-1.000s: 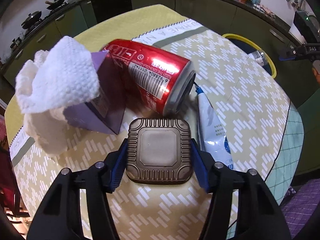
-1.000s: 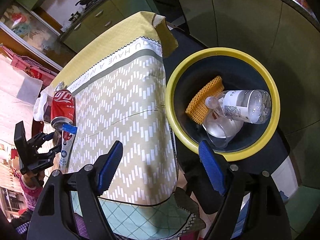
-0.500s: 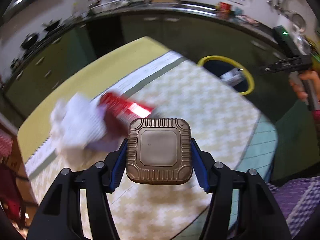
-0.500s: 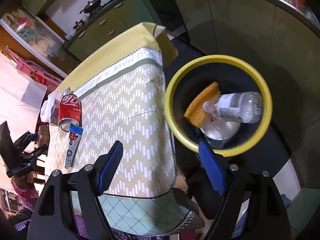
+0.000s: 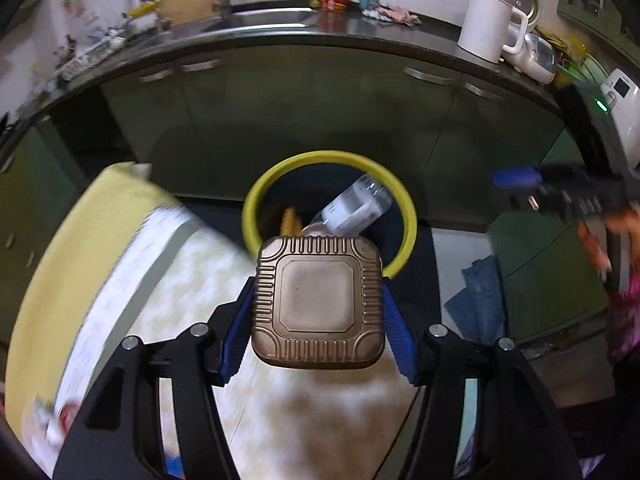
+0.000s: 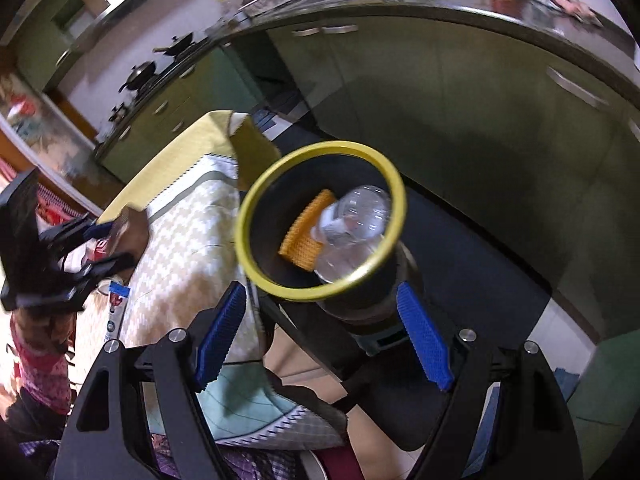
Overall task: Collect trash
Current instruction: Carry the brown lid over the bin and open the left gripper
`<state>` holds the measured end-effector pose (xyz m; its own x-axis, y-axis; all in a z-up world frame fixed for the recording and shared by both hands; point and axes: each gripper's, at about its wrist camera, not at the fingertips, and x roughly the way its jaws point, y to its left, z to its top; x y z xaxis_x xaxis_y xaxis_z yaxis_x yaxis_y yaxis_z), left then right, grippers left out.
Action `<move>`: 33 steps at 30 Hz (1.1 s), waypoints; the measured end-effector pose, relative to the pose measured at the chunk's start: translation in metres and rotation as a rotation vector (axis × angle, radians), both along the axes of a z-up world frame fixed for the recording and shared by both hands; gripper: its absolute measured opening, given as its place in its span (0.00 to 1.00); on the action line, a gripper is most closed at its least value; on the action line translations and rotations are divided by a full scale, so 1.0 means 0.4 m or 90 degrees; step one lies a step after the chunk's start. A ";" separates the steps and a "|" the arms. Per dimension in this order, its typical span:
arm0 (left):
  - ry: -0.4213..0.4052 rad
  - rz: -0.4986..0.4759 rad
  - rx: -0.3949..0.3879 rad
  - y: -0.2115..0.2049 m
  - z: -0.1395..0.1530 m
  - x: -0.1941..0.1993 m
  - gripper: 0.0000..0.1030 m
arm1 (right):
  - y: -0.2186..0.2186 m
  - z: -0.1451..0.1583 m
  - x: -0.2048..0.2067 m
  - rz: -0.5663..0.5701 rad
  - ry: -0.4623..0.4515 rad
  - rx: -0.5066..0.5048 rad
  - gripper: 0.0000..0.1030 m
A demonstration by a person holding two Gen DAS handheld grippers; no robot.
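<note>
The brown square tray sits clamped between the blue pads of the left hand-held gripper, above the bench. The yellow-rimmed bin lies straight ahead of it, just past the bench edge, already holding a bottle. The right hand-held gripper is wide and holds nothing, closer to the bin.

No legible text in either view. Bottle label has print but too blurred to read; red can shows white marks, also unreadable w/ motion blur.
</note>
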<state>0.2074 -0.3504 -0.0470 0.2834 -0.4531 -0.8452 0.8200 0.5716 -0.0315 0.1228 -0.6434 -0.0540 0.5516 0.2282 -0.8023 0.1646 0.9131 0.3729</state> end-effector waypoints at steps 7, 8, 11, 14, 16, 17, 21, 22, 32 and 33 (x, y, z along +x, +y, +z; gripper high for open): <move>0.050 0.002 0.033 -0.177 -0.113 0.097 0.56 | -0.072 -0.048 -0.027 -0.031 0.013 0.020 0.76; 0.052 0.007 0.039 -0.192 -0.127 0.107 0.59 | -0.081 -0.054 -0.028 -0.034 0.016 0.022 0.75; 0.051 0.022 0.042 -0.209 -0.141 0.119 0.67 | -0.089 -0.068 -0.025 -0.038 0.020 0.028 0.76; 0.056 0.020 0.018 -0.180 -0.119 0.106 0.69 | -0.089 -0.080 -0.023 -0.035 0.024 0.032 0.76; 0.041 0.027 -0.001 -0.144 -0.092 0.086 0.71 | -0.081 -0.085 -0.021 -0.033 0.027 0.033 0.76; 0.037 0.028 -0.011 -0.128 -0.080 0.080 0.72 | -0.076 -0.088 -0.017 -0.031 0.029 0.034 0.76; -0.001 0.046 -0.073 -0.014 -0.012 0.027 0.80 | -0.036 -0.088 0.003 -0.012 0.033 0.030 0.76; -0.007 0.051 -0.083 0.005 -0.002 0.017 0.81 | -0.022 -0.085 0.009 -0.005 0.034 0.026 0.76; -0.102 0.204 -0.154 0.428 0.056 -0.093 0.88 | 0.183 -0.050 0.131 0.094 0.047 -0.039 0.76; -0.107 0.225 -0.156 0.471 0.056 -0.097 0.89 | 0.207 -0.047 0.146 0.107 0.048 -0.044 0.76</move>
